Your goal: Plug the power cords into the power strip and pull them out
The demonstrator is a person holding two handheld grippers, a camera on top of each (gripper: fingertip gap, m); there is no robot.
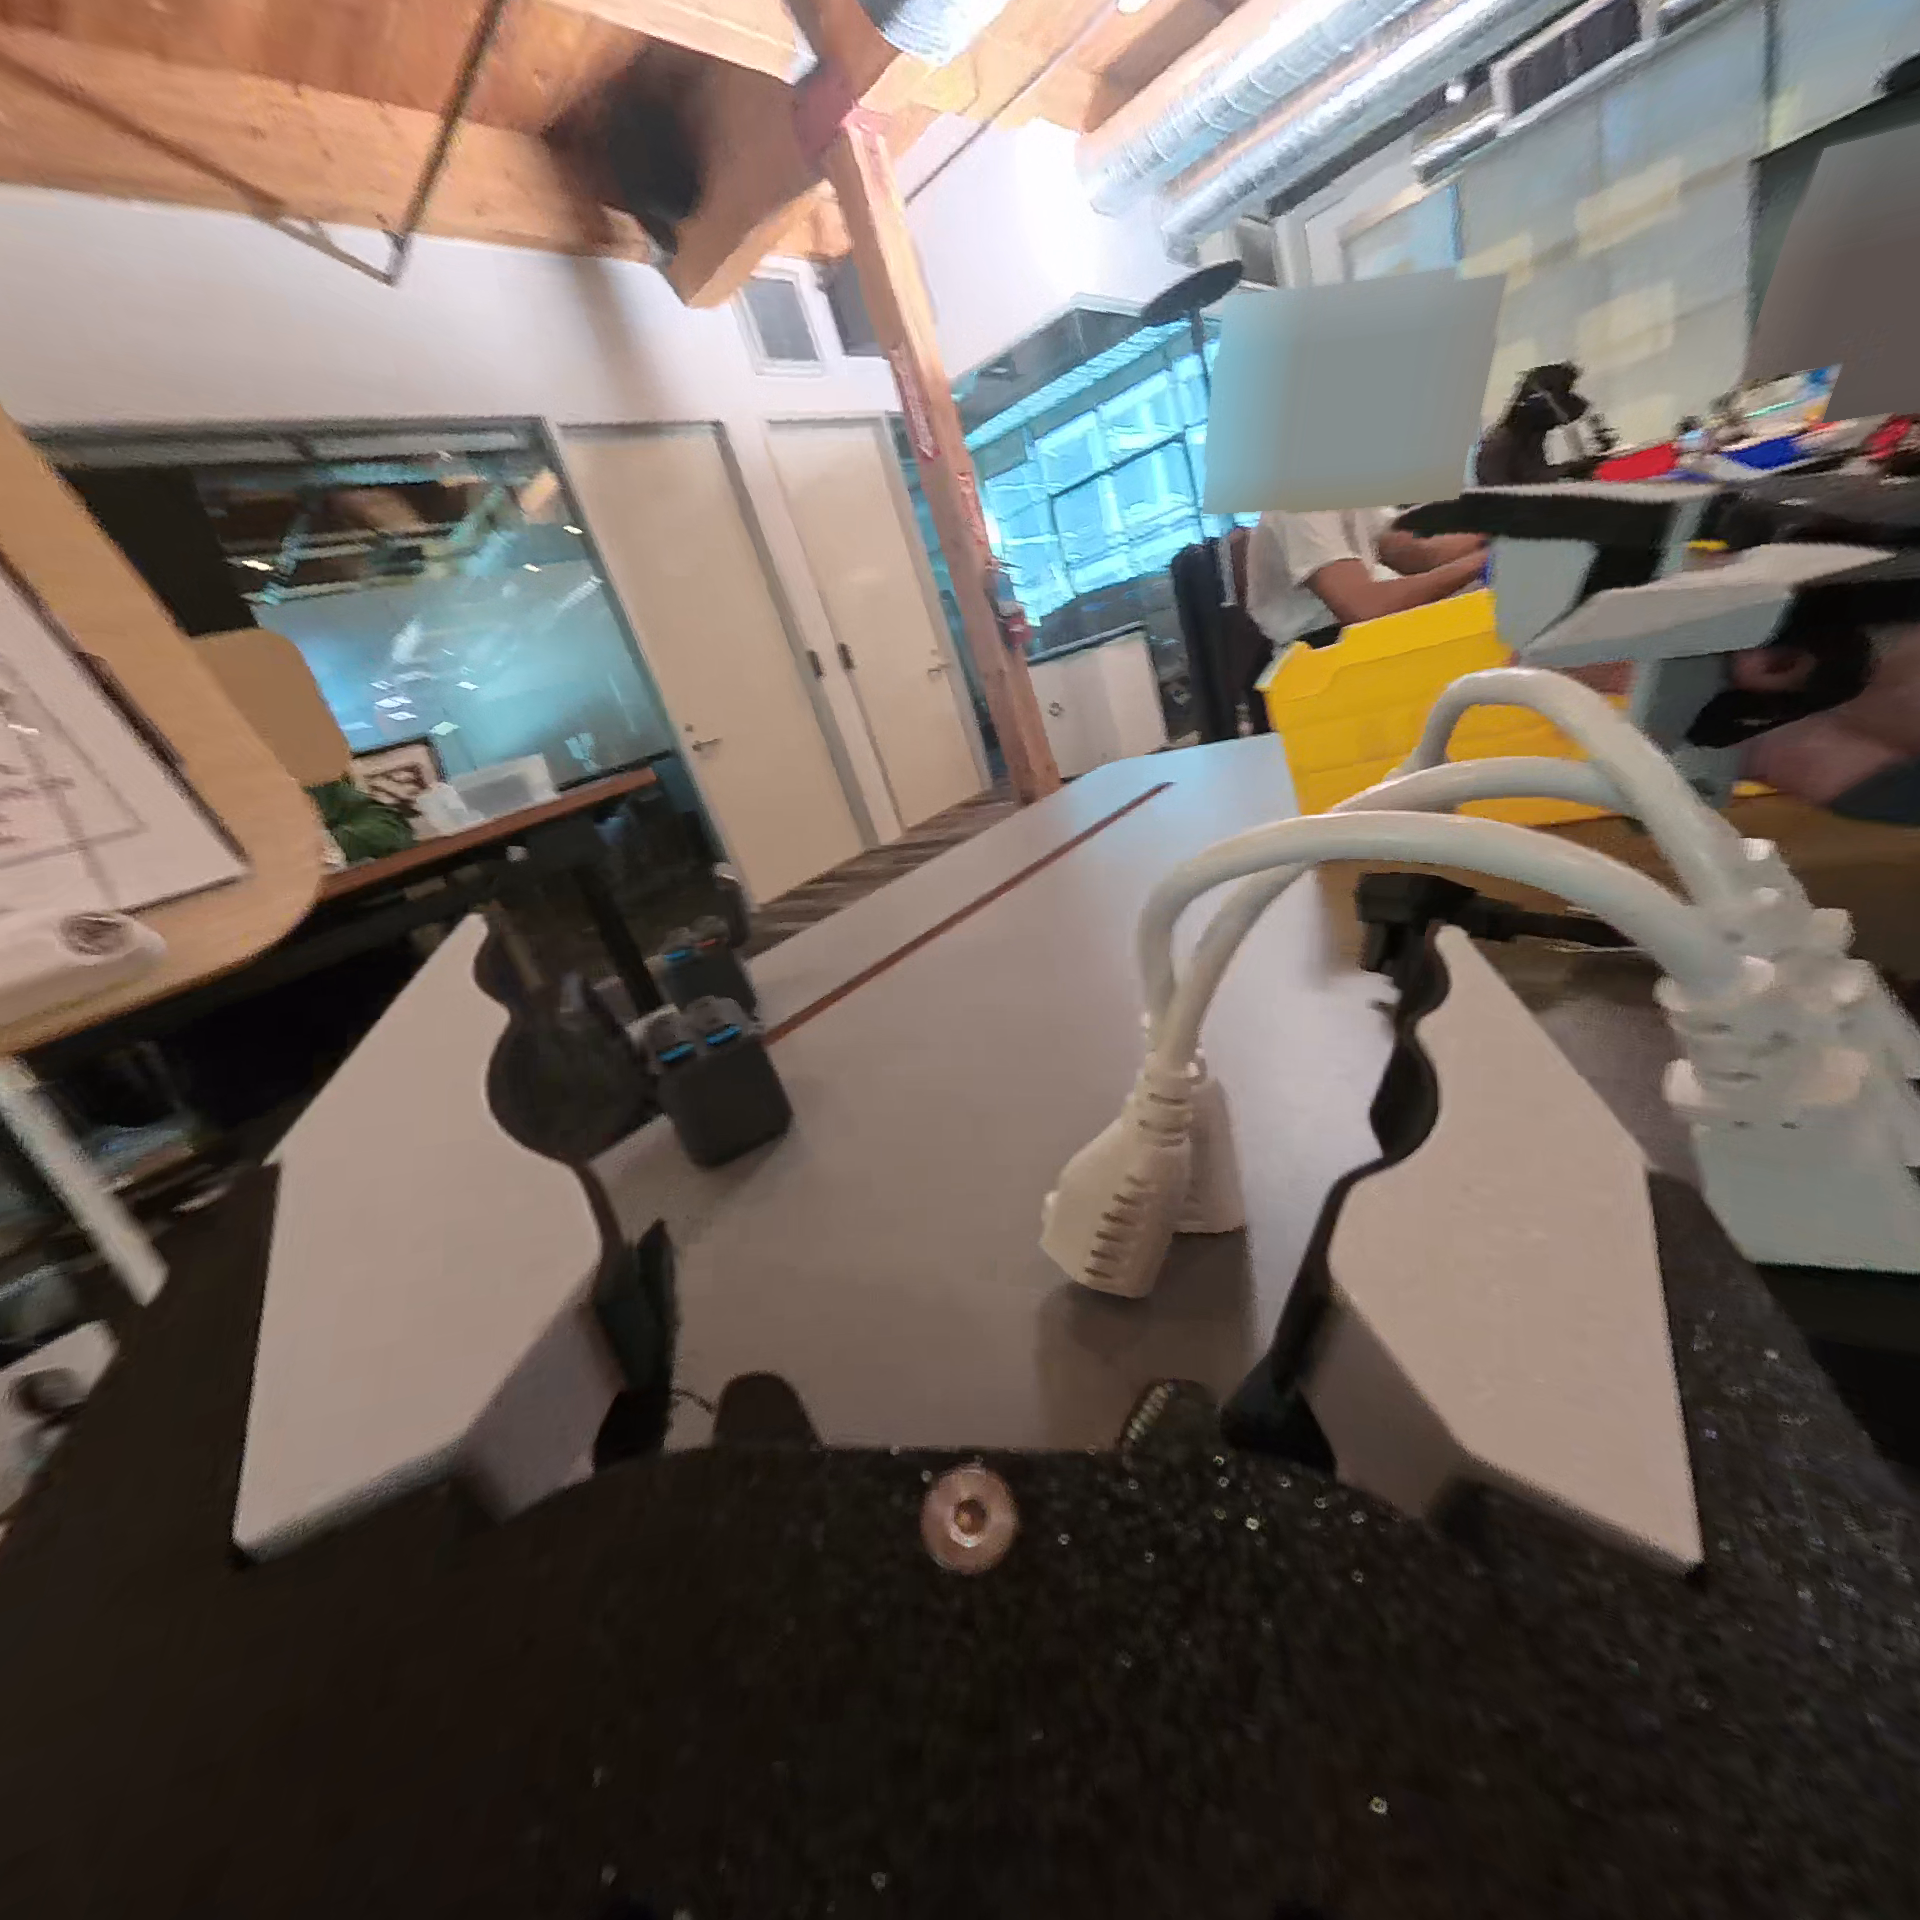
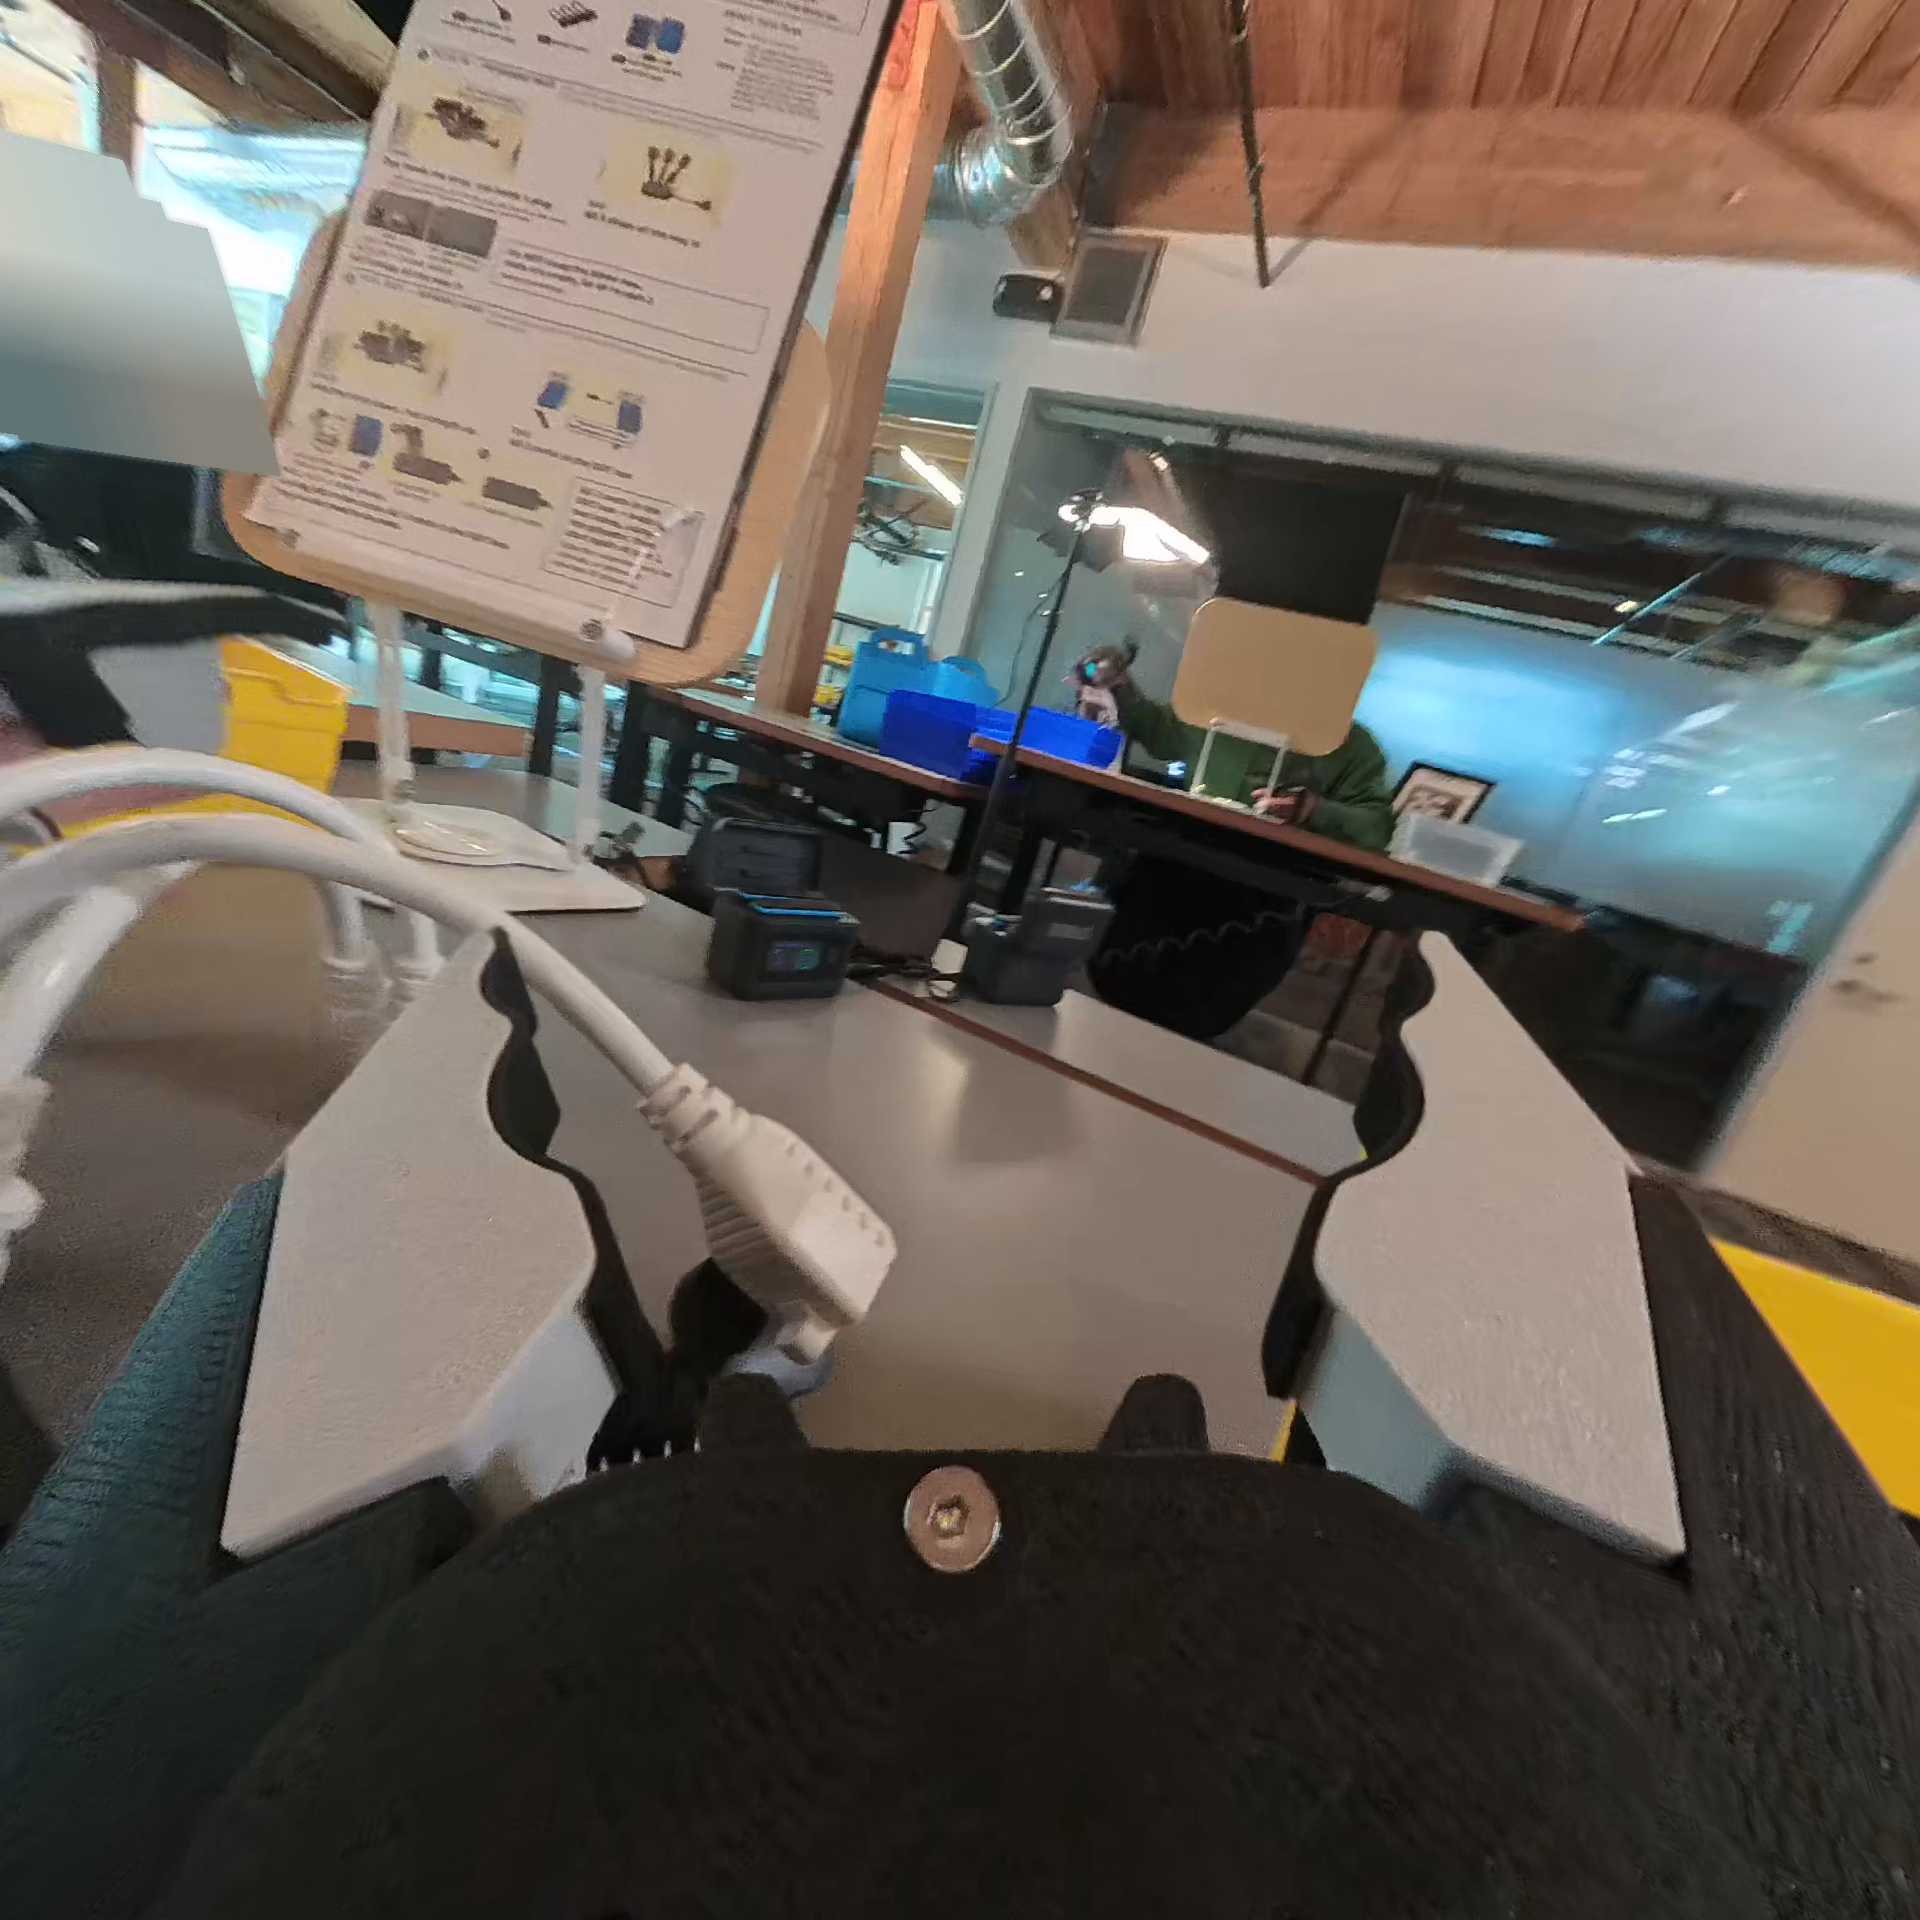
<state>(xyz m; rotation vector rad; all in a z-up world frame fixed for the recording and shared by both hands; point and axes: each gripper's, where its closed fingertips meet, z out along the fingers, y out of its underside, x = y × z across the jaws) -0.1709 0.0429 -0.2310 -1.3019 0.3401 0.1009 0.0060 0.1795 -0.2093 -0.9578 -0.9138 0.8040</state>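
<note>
Left wrist view, grey table [image 1: 935, 1039], wooden beams [image 1: 914, 364]

I see a grey table [image 1: 935, 1039] with a dark seam running along it. On it lie two white cord plugs [image 1: 1132, 1205], a small black charger box [image 1: 722, 1101], a white power strip [image 1: 1808, 1174] at the right edge, and farther back a yellow bin [image 1: 1371, 717].
</note>
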